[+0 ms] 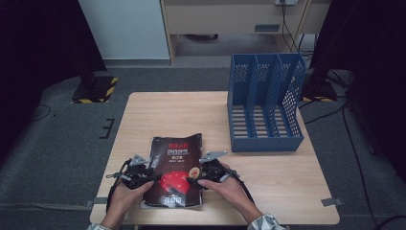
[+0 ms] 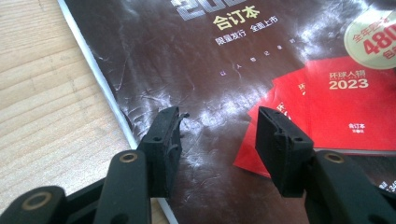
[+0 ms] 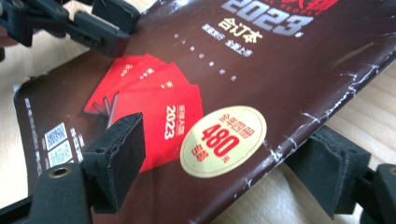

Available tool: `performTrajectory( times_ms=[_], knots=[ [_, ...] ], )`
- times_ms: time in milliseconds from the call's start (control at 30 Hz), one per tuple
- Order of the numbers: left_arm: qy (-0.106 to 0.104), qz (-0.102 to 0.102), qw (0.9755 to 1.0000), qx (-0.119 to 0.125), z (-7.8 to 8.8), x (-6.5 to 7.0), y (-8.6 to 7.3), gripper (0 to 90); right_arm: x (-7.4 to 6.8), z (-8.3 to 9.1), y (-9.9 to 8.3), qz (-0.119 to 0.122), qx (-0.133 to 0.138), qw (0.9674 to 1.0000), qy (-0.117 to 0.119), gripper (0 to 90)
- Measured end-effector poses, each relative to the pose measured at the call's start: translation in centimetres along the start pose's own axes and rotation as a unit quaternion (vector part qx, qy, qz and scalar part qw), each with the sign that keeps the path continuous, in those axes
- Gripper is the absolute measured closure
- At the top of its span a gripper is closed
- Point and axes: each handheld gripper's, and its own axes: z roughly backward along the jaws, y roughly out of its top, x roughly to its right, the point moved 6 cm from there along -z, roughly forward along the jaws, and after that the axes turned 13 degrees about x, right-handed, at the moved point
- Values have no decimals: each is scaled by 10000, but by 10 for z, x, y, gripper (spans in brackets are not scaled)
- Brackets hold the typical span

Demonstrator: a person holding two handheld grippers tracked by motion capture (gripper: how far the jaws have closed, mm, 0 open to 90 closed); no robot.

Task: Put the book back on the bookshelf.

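Glossy dark-brown magazine (image 1: 174,170) lies on the pale wooden desk (image 1: 163,112); right tongs (image 3: 224,172) straddle its edge for lifting, unclamped, while left tongs (image 2: 217,140) hover released above the cover.

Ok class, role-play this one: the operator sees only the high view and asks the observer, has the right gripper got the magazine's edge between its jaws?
Observer: Yes. In the right gripper view, the right gripper has one jaw above the cover of the magazine and the other beneath its lifted edge, over the table. The jaws stand wide and do not pinch it yet.
Operator: And the left gripper?
Observer: The left gripper is open, with both jaws above the cover near the magazine's other edge.
Operator: Is the lifted edge damaged?
Observer: White creases run along it, close to the lower jaw.
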Motion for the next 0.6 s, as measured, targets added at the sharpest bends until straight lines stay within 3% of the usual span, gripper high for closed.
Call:
performTrajectory(
  times_ms=[333,400,433,600],
  knots=[
    [-39,-77,10000,26,-1,1,0,508,0,-13,17,3,-25,10000,74,240],
    [-39,-105,9999,20,-1,1,0,510,2,-18,21,21,-90,9999,70,240],
    [-41,-117,9999,30,-1,1,0,511,4,-21,26,-102,-132,9998,72,245],
    [-60,-76,9999,52,-2,1,0,519,3,-36,35,-35,-251,9997,24,253]
  ],
)
